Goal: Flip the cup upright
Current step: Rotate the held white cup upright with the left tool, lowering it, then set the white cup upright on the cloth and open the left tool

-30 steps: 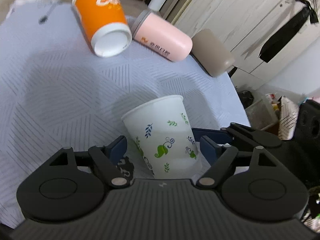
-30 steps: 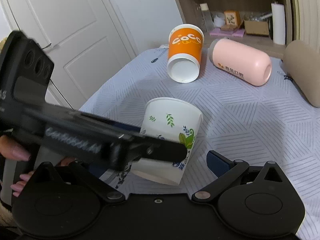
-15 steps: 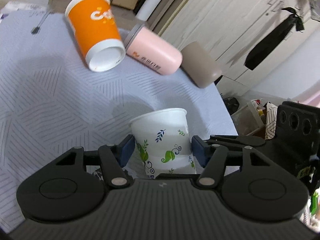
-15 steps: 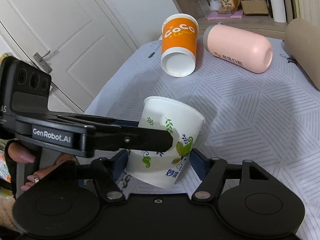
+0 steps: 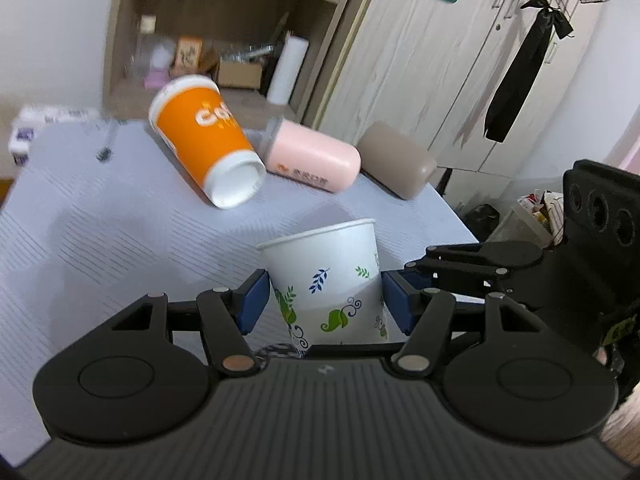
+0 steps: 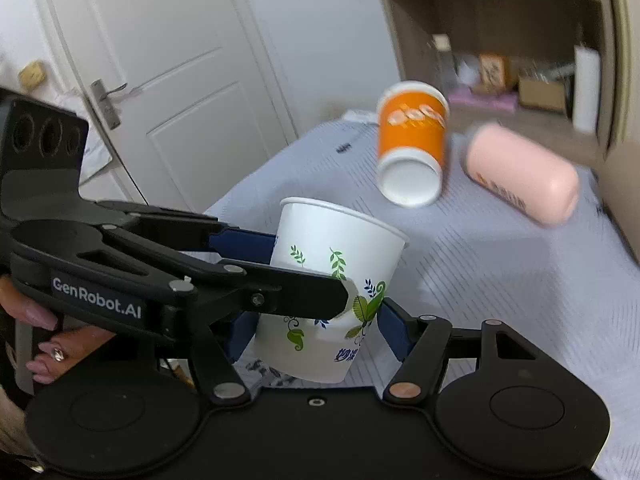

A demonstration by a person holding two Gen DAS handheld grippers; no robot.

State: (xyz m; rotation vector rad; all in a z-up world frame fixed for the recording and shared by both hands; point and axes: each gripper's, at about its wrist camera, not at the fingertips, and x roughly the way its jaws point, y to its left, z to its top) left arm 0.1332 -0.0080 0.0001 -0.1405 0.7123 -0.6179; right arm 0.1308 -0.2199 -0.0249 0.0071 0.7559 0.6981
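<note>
A white paper cup with green and blue leaf prints is mouth up, nearly upright, just above the grey striped tablecloth. My left gripper is shut on its lower body with both blue pads against its sides. It also shows from the side in the right wrist view. My right gripper has its blue pads on either side of the cup's base, touching or very close. Both hold it together.
An orange paper cup lies on its side at the back of the table. Beside it lie a pink tumbler and a taupe cup. The table's right edge is near. Shelves and a door stand behind.
The white cup has been tilted from leaning to nearly upright. Both grippers have pitched up with it, so more of the room shows. The right gripper closed in around the cup's base.
</note>
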